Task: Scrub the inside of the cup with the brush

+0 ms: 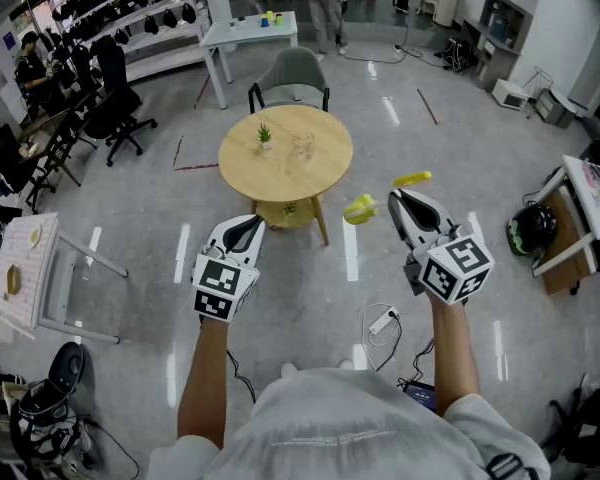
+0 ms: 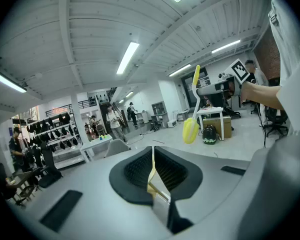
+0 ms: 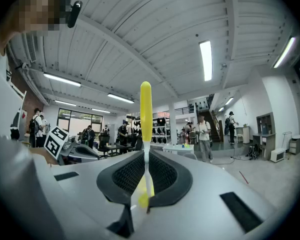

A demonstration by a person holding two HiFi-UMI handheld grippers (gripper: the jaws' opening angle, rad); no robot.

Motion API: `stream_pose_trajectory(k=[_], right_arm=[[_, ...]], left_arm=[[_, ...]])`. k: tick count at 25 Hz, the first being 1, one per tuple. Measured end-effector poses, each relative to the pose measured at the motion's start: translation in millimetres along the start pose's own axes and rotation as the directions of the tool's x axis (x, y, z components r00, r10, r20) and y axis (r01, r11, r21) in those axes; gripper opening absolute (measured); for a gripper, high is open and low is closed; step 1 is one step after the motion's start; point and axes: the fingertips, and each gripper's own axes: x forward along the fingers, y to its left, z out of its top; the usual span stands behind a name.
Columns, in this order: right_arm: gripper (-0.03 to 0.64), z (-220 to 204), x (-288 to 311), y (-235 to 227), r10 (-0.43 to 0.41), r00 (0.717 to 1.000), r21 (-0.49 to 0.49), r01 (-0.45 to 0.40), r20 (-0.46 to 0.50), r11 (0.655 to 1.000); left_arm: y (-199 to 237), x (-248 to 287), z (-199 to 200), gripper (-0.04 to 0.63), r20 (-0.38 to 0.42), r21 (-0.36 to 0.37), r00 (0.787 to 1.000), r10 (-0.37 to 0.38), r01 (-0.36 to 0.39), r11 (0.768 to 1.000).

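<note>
Between the jaws of the right gripper (image 1: 397, 200), the one brush (image 1: 361, 209) is clamped by its thin white stem. It has a slim yellow handle at one end and a fuller, oval yellow head at the other. In the right gripper view the handle stands upright above the pads, and the head is a blurred yellow patch low between them. In the head view the brush lies slanted across the jaws, head to the left and handle to the right and farther off.

The left gripper (image 1: 248, 226) is to its left, jaws pressed together with nothing held.

Farther ahead, well apart from both tools, is a round wooden table (image 1: 280, 178). On it stands the single cup (image 1: 302, 147), clear and see-through, just right of one small green plant (image 1: 264, 136). One grey chair (image 1: 292, 73) is at the table's far side.

Each of the two grippers carries a cube faced with black-and-white square markers (image 1: 463, 258), and these patterns are the only print to be made out
</note>
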Motion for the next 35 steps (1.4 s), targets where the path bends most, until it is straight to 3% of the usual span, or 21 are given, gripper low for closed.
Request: stream_pose_trajectory(k=[11, 19, 26, 35], right_arm=[[0.049, -15, -2, -57, 0.028, 1.0, 0.042, -0.027, -0.007, 0.999], [0.049, -40, 16, -73, 0.125, 0.992, 0.055, -0.124, -0.025, 0.991], [0.049, -61, 79, -99, 0.121, 0.992, 0.047, -0.118, -0.048, 0.992], [0.049, -50, 216, -152, 0.069, 0.995, 0.054, -0.066, -0.066, 0.996]], left_arm=[[-20, 35, 4, 0.028, -0.04, -0.031, 0.998, 0.042, -0.043, 0.999], [-33, 57, -15, 0.028, -0.092, -0.07, 0.994, 0.063, -0.069, 0.995], [13, 121, -35, 0.028, -0.075, -0.092, 0.996, 0.052, -0.059, 0.994], [126, 240, -43, 0.028, -0.032, -0.114, 0.999, -0.035, 0.031, 0.993]])
